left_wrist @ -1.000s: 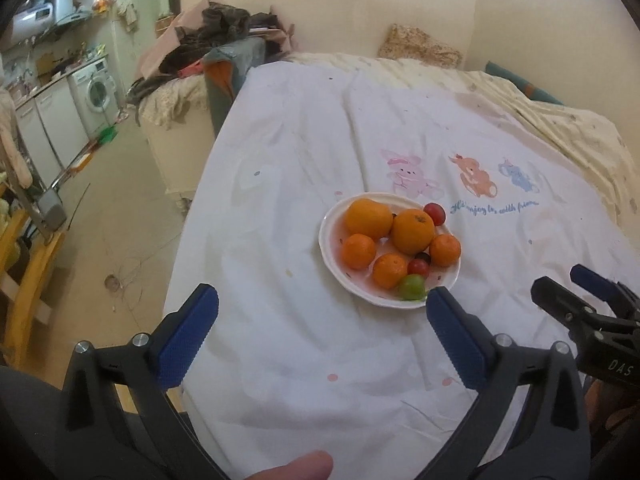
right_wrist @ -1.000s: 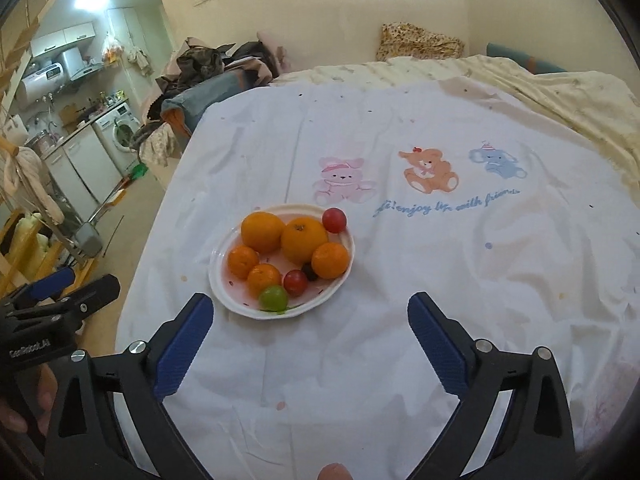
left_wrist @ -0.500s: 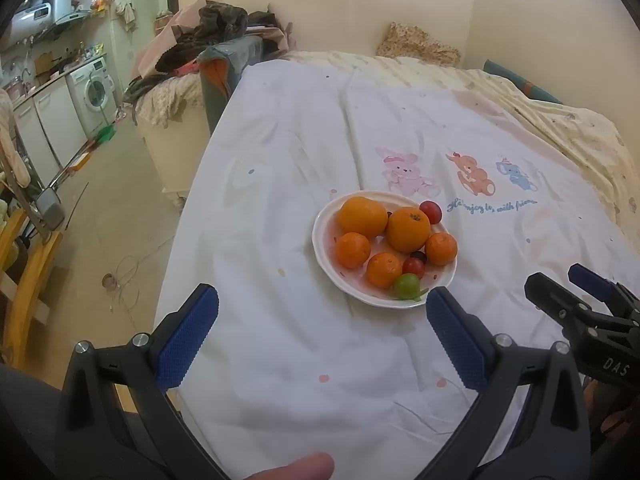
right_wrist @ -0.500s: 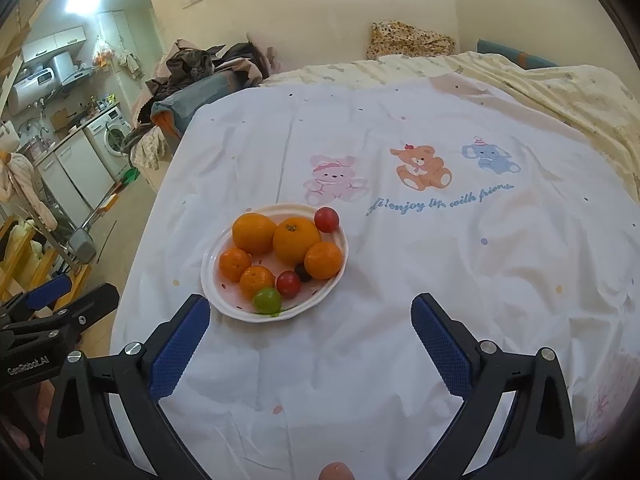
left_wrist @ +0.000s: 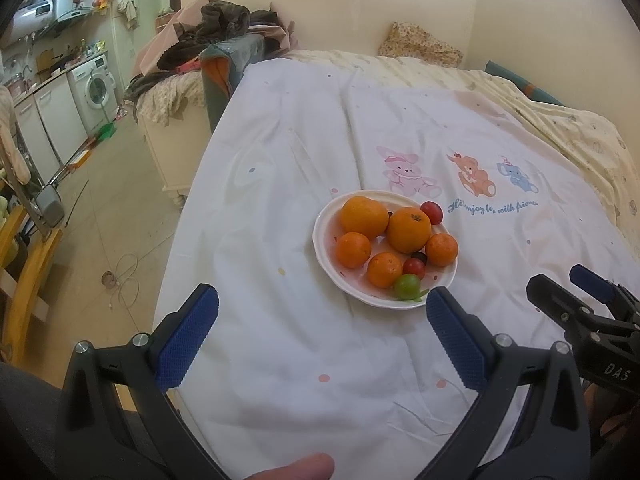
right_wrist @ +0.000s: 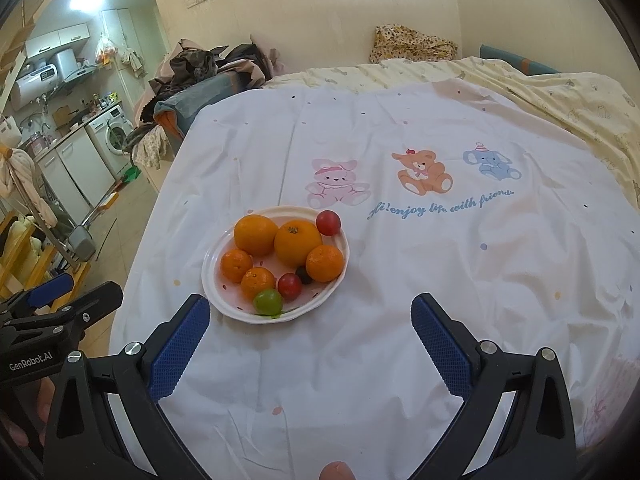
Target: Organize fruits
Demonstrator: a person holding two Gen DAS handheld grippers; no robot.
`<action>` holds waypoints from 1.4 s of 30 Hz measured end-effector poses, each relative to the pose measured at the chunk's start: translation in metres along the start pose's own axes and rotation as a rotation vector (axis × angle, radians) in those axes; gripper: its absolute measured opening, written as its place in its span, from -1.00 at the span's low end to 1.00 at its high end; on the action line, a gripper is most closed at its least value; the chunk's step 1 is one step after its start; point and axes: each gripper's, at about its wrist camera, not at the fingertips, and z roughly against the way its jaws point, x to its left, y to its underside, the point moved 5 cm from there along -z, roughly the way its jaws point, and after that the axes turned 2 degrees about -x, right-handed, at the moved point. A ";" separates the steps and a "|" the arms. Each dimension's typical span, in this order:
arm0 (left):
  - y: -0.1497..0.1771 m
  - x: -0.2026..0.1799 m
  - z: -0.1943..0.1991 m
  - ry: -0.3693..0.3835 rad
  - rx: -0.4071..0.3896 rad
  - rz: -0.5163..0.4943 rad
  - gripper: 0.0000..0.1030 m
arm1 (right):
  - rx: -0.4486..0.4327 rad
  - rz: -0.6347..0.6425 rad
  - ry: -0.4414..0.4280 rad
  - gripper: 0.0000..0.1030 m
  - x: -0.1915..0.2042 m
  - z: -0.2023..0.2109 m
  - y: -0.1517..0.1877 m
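A white plate (left_wrist: 325, 240) (right_wrist: 212, 256) rests on the white cartoon-print cloth and holds several oranges (left_wrist: 408, 229) (right_wrist: 297, 242), two red tomatoes, a green tomato (left_wrist: 407, 286) (right_wrist: 267, 301) and a small dark fruit. One red tomato (left_wrist: 431, 212) (right_wrist: 328, 222) sits at the plate's far rim. My left gripper (left_wrist: 322, 338) is open, hovering near the plate's front edge, nothing between its fingers. My right gripper (right_wrist: 310, 344) is open too, just right of the plate's front, and shows at the left wrist view's right edge (left_wrist: 576, 296).
The cloth (right_wrist: 440, 260) covers a bed-like surface with its edge dropping to the floor on the left. A pile of clothes (left_wrist: 216, 28) lies at the far left corner. A kitchen with a washing machine (left_wrist: 96, 88) lies beyond.
Both grippers have drifted slightly forward and left, so the plate sits a little closer and more central in each view. Nothing was grasped.
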 end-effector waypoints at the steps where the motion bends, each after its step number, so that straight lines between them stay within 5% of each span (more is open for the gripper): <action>1: 0.000 0.000 0.000 0.000 0.000 0.000 0.99 | -0.001 -0.003 -0.001 1.00 0.000 0.001 0.000; 42: 0.003 0.005 0.002 -0.013 0.005 0.026 0.99 | 0.010 -0.001 0.012 1.00 -0.004 -0.003 0.001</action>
